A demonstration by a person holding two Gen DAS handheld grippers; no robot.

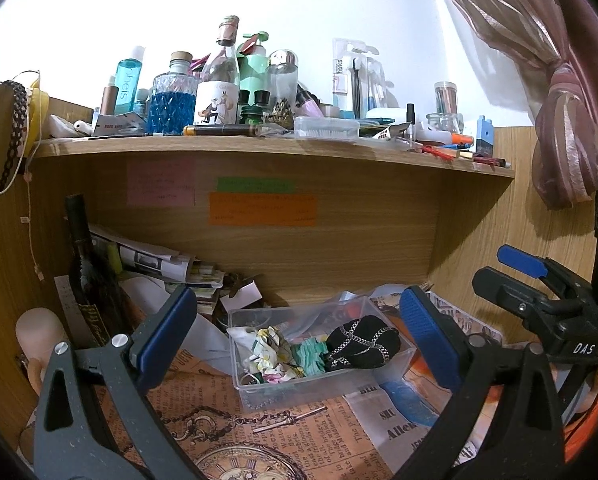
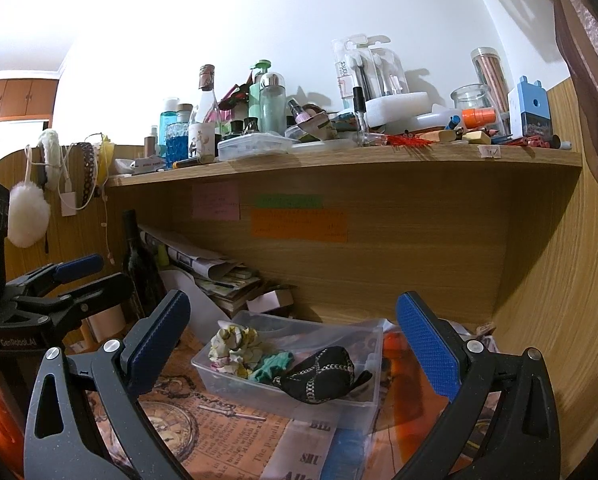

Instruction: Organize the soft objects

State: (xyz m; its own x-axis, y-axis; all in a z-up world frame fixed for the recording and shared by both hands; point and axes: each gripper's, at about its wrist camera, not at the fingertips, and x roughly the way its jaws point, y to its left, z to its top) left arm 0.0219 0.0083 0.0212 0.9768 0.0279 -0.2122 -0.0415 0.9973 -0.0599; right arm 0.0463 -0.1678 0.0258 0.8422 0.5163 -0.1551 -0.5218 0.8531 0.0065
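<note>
Soft items point(image 1: 295, 350) in clear bin point(image 1: 259, 394); "harks" pkg point(image 2: 341, 76) on shelf point(image 2: 339, 156).

In the clear plastic box point(image 1: 259, 390), a black sock point(image 1: 361, 344) carried a silver chain pattern; left of it lay teal fabric point(image 1: 309, 358), then a white cloth point(image 1: 269, 350) with yellow and pink print. Under the box, orange vintage-newsprint paper point(image 1: 227, 412) showed a pocket watch.

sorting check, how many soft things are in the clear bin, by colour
Black with chain pattern: 1
Teal green: 1
White and yellow floral: 1
Total: 3, all inside the clear bin; more could be hidden beneath.
</note>
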